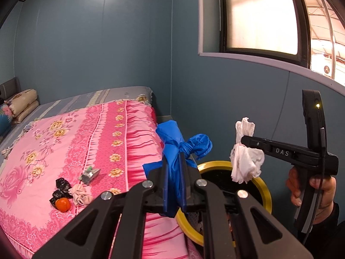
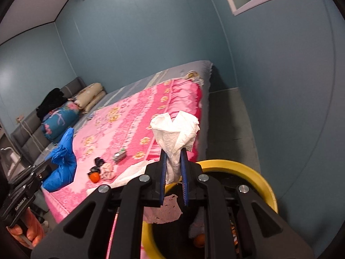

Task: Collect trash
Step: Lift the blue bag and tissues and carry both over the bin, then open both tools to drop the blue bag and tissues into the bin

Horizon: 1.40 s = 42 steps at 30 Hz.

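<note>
Working left to right from the yellow bin beside the bed, we carry the blue bag clenched in our left gripper and the white tissue pinched in our right gripper, apparently to drop both in.

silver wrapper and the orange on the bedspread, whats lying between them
A crumpled pink tissue and crumpled black plastic lie between the silver wrapper and the orange, clearest in the left wrist view.
</note>
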Each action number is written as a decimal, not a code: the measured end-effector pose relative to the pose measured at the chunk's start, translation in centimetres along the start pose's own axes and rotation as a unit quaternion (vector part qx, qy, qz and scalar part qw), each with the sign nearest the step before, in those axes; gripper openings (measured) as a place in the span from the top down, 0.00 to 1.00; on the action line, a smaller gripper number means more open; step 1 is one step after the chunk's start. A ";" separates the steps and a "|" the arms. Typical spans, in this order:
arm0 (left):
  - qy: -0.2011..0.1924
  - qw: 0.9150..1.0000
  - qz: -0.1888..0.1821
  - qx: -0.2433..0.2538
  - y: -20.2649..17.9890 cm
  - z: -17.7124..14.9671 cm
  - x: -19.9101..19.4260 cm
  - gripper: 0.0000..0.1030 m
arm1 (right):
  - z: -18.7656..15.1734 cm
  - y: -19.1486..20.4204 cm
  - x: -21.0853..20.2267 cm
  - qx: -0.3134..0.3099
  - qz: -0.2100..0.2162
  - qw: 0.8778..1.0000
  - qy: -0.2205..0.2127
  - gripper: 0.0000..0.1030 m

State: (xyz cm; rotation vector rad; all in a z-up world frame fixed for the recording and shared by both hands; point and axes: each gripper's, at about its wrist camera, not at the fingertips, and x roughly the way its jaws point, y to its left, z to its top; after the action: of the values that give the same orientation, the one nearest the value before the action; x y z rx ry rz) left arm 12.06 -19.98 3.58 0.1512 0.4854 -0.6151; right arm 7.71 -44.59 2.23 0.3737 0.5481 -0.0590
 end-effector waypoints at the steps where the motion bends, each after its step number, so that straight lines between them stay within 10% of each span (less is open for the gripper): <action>1: 0.002 1.000 -0.002 0.001 -0.3 -0.1 0.3 0.92 | -0.1 -0.2 0.0 0.000 -0.005 1.000 -0.001 0.88; 30: 0.105 0.992 -0.061 -0.037 -3.3 -4.2 9.7 0.91 | -2.9 -5.9 4.1 0.026 -0.050 0.997 0.060 0.87; 42: 0.101 0.989 -0.054 -0.091 -0.9 -4.5 9.5 0.37 | -3.3 -6.1 4.8 0.043 -0.055 0.996 0.058 0.63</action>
State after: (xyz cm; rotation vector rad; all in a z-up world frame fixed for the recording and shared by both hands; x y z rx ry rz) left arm 16.46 -24.36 -4.90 0.0139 0.7467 -0.6615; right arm 9.18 -48.84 -4.90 0.4329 0.6828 -0.1684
